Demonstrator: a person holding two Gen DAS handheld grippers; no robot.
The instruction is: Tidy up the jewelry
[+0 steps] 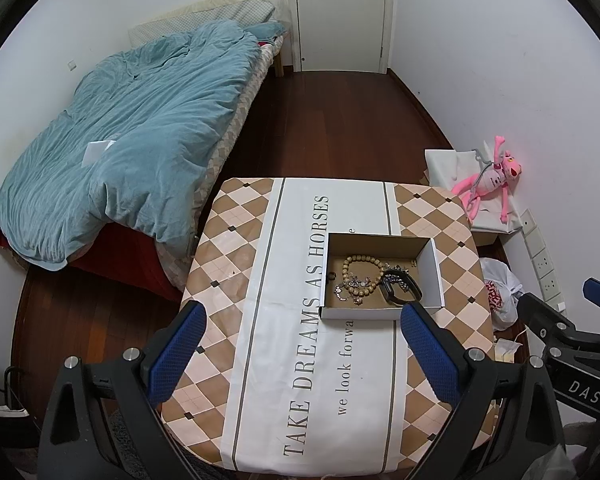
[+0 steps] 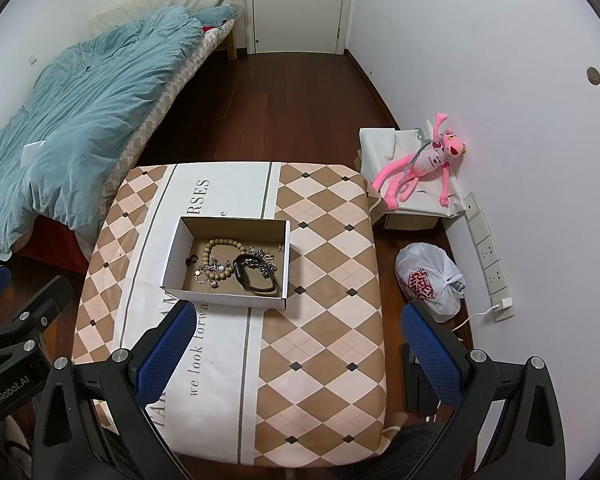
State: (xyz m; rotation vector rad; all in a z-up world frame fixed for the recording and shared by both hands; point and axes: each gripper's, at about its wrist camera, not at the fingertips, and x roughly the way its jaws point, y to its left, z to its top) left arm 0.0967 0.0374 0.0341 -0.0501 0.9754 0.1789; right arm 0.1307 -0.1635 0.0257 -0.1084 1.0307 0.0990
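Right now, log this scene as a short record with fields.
setting: bedroom, table with diamond-pattern cloth
container: open cardboard box on the table
contents: wooden bead bracelet, black band, silver charm pieces, all inside the box
left gripper: jaws open, empty, above the table short of the box
right gripper: jaws open, empty
nearby: pink plush toy, white plastic bag on the floor

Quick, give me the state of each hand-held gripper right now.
Left hand-held gripper: open, holding nothing, above the checked tablecloth.
Right hand-held gripper: open, holding nothing.
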